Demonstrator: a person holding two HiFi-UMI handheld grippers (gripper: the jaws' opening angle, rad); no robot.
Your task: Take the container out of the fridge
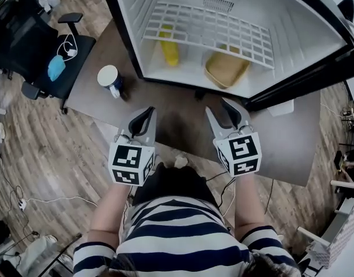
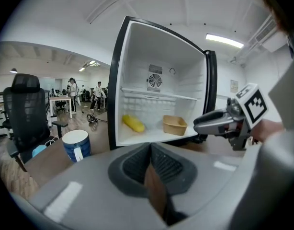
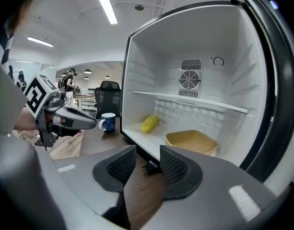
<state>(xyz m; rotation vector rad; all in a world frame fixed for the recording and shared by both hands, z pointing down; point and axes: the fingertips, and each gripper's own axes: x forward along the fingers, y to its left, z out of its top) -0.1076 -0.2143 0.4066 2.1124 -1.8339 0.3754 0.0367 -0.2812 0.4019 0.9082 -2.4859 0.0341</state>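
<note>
Head view: both arms extended at lower centre, left gripper jaws together, right gripper jaws apart and empty; tan, shallow, open-topped container on the fridge floor, upper centre-right.

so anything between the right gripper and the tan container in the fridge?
Nothing visible. The tan rectangular container sits on the floor of the open fridge, ahead of the open, empty right gripper. The white wire shelf is above it; the yellow oblong item lies apart, to its left.
</note>
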